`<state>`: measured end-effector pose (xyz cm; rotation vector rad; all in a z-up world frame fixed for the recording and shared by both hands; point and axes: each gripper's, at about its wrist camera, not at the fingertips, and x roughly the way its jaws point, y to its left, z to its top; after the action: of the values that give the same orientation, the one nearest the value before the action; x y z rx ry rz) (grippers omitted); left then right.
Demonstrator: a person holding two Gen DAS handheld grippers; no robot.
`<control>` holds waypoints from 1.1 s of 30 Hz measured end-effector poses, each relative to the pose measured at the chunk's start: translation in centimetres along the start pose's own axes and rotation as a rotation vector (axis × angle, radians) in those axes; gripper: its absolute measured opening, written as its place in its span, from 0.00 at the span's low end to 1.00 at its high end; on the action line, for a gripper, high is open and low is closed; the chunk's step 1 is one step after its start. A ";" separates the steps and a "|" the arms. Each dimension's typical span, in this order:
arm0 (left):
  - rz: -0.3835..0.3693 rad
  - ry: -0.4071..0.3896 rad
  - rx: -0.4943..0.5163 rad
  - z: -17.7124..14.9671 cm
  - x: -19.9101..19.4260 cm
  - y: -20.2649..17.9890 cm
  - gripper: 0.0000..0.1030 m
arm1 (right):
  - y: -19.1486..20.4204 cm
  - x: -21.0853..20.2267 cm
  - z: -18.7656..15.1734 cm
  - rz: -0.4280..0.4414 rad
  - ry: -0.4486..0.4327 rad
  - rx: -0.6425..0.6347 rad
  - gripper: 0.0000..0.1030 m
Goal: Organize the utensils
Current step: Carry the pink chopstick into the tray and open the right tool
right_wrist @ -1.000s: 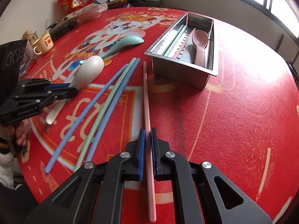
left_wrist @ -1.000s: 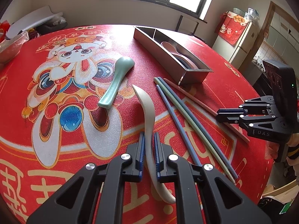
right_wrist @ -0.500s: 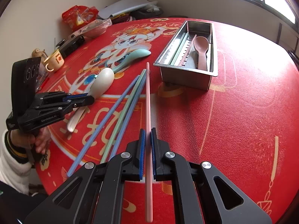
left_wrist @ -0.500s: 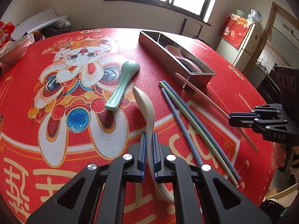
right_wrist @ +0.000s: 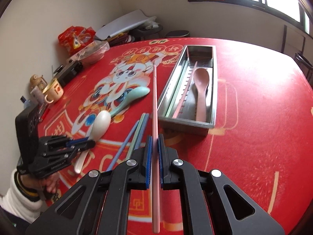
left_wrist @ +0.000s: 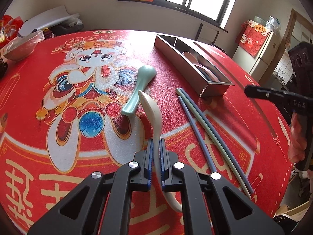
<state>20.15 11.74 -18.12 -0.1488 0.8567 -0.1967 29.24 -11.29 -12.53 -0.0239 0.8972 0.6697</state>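
The left tongs (left_wrist: 156,150) are pinching the handle of a cream spoon (left_wrist: 151,107), whose bowl points away over the red counter (left_wrist: 58,152); the tail of its handle curves back below the tongs and is partly hidden by their black frame. The right tongs (right_wrist: 154,146) are pinching a pink chopstick (right_wrist: 155,101) near its middle, its tip blurred and raised over the cloth, its near end reaching almost to the bottom edge of the right wrist view. A mint spoon (left_wrist: 139,82) lies just beyond the cream one. Two blue chopsticks and a green one (left_wrist: 203,125) lie side by side between the spoons and the steel tray (right_wrist: 214,90). Inside the tray lie a pink spoon (right_wrist: 201,86), another pink chopstick and a green one; from the left wrist view its wall hides most of them. The right hand (left_wrist: 297,137) is cut off at the frame edge.
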 end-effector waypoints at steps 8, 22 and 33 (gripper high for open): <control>0.004 0.017 -0.005 0.1 0.4 0.1 0.07 | -3.9 4.6 6.8 -0.072 -0.062 0.204 0.06; -0.013 0.019 -0.021 0.3 0.6 0.4 0.07 | -4.8 12.7 9.0 -0.098 0.016 0.387 0.06; -0.020 0.019 -0.027 0.3 0.7 0.5 0.07 | -4.2 12.2 8.4 -0.098 0.011 0.362 0.08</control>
<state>20.84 12.11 -18.52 -0.1812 0.8771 -0.2055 42.89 -5.73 -17.11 0.2502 1.0106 0.4091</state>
